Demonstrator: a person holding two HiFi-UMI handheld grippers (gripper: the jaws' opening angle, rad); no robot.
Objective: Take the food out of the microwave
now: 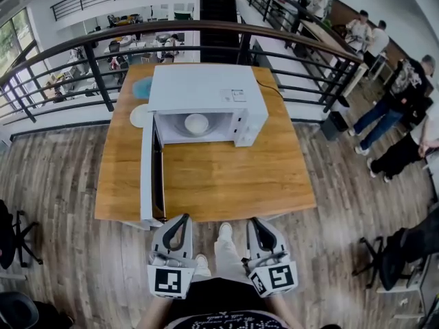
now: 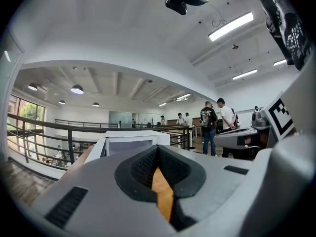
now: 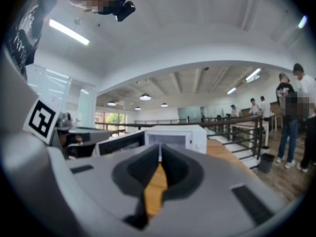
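Closest to the person are the left gripper (image 1: 182,218) and the right gripper (image 1: 254,221), held low and side by side at the near edge of the wooden table (image 1: 233,177). The left gripper has its jaws pressed together with nothing between them; its own view shows only the table surface through the small gap behind the tips. The right gripper is in the same condition, with its jaws together and empty. Neither one touches the table.

Straight ahead of both grippers, well apart from them, the white microwave (image 1: 206,91) stands on the far half of the table. Its door (image 1: 147,173) is swung fully open toward the person, and its free end comes near the left gripper, just to the left of the tips. Inside the open cavity, ahead of the left gripper and slightly to its right, sits the food, a pale round dish (image 1: 197,123). Further ahead and to the left of the left gripper, a white plate (image 1: 138,116) lies on the table beside the microwave.
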